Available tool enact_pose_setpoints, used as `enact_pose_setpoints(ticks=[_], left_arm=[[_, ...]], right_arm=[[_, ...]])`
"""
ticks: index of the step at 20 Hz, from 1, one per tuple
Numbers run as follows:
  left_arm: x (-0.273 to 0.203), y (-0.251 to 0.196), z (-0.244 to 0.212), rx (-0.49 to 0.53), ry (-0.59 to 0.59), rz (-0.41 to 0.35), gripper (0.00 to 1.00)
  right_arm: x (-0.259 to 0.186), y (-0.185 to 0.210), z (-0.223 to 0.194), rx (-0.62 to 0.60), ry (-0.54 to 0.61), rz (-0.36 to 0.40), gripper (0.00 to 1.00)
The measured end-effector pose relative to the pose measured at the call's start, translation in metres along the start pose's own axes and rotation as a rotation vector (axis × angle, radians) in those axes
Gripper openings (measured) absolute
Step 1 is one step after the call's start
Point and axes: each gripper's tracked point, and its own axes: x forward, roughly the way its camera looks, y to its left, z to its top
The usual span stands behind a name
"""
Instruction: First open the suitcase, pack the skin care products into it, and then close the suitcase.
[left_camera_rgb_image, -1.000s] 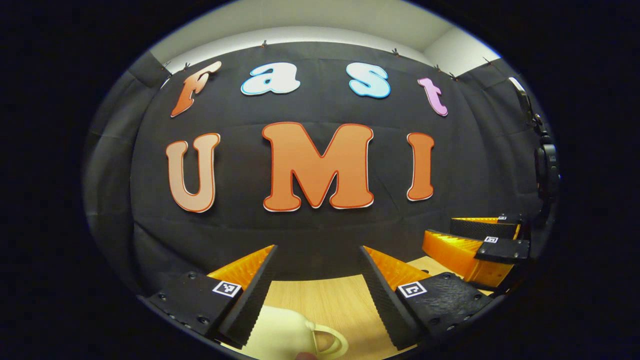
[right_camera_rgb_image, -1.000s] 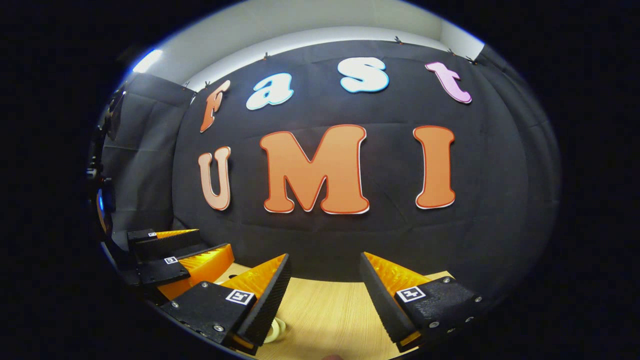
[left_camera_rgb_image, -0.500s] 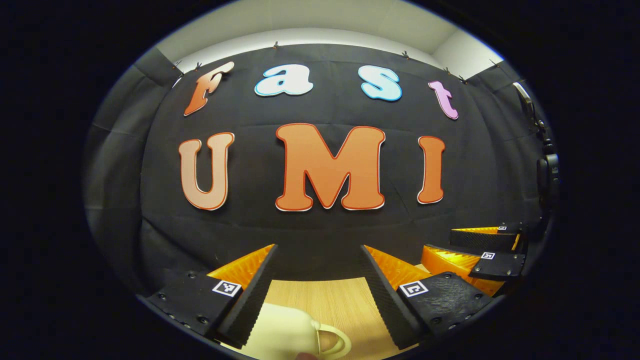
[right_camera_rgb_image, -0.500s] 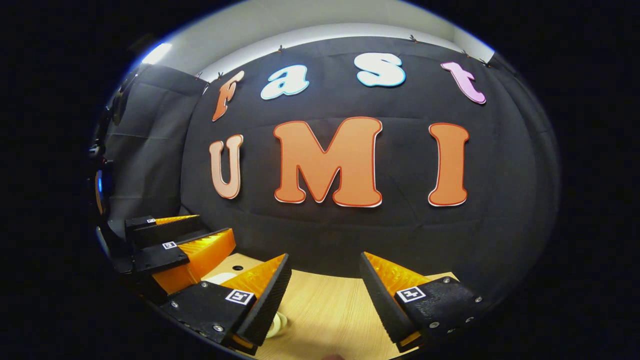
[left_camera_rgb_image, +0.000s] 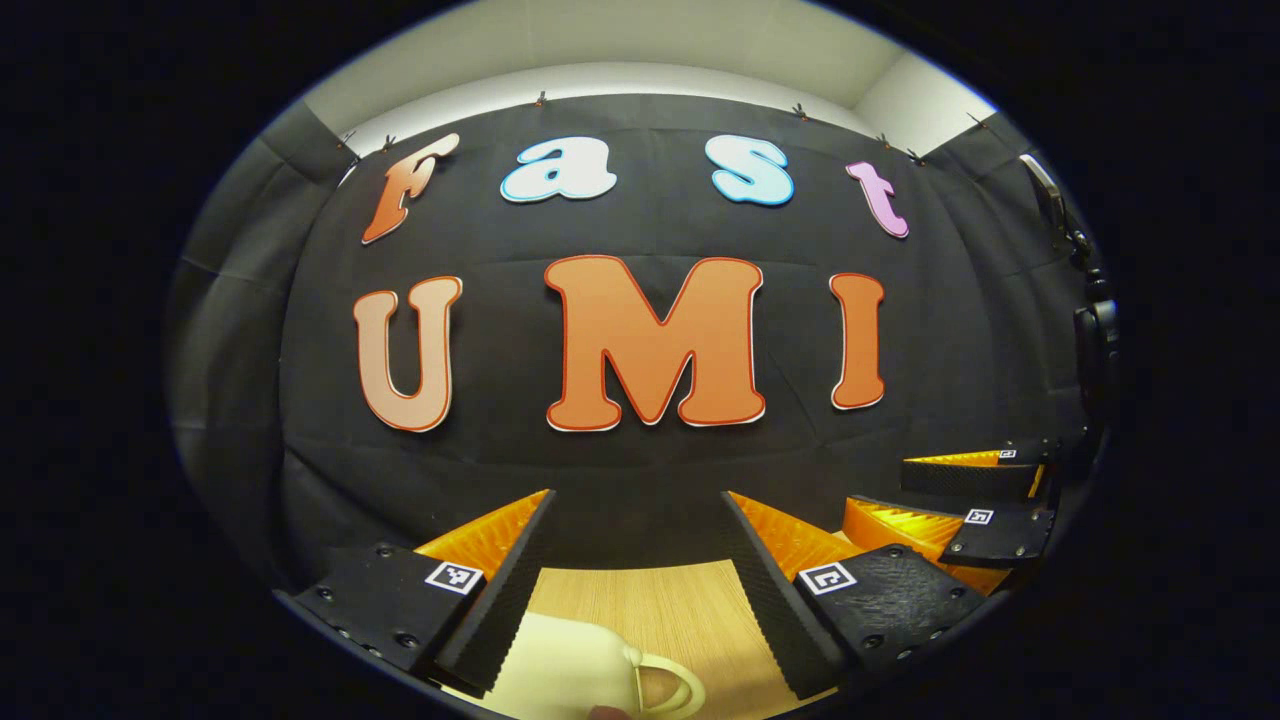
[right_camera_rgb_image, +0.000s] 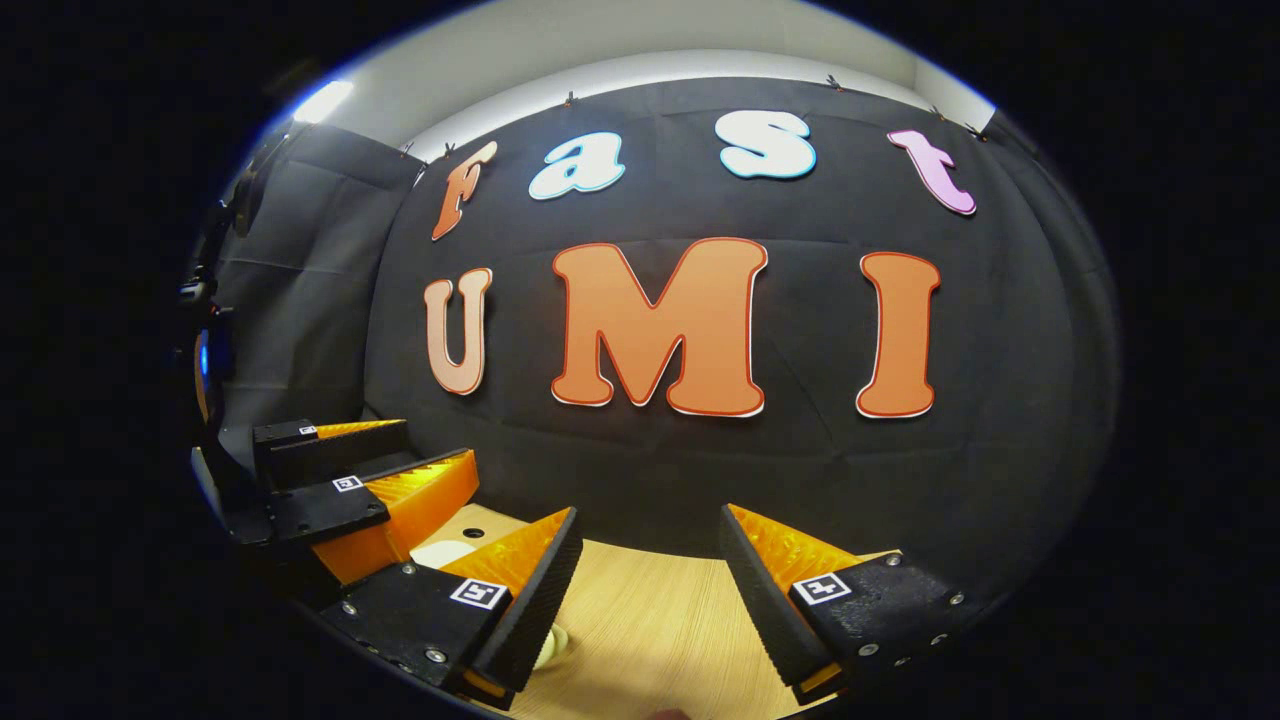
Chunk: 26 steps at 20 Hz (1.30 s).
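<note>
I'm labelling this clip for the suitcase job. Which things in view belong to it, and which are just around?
Job: left gripper, open; right gripper, open; cream handled item, possibly part of it, cannot tell.
Just there: wooden table; black cloth wall.

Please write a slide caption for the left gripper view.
Open left gripper above wooden table, cream handled container below.

You get sharp, evenly lit frames; a bright ceiling lamp (right_camera_rgb_image: 322, 100) glares upper left, and fisheye bending curves the edges.
</note>
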Motion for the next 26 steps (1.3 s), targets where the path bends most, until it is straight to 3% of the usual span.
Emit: enact_pose_setpoints(ticks=[7, 12, 19, 26], left_arm=[[-0.015, -0.002, -0.011, 0.007, 0.025, 0.038, 0.99], [-0.026, -0.005, -0.006, 0.000, 0.027, 0.006, 0.99], [-0.029, -0.007, 0.000, 0.017, 0.016, -0.107, 0.99], [-0.016, -0.001, -0.009, -0.005, 0.006, -0.161, 0.99]], right_arm=[[-0.007, -0.003, -0.005, 0.011, -0.003, 0.032, 0.89], [-0.027, -0.002, 0.004, 0.010, -0.025, 0.021, 0.88], [-0.037, -0.006, 0.012, 0.009, -0.018, -0.089, 0.89], [-0.060, -0.022, 0.024, -0.012, -0.015, -0.207, 0.88]])
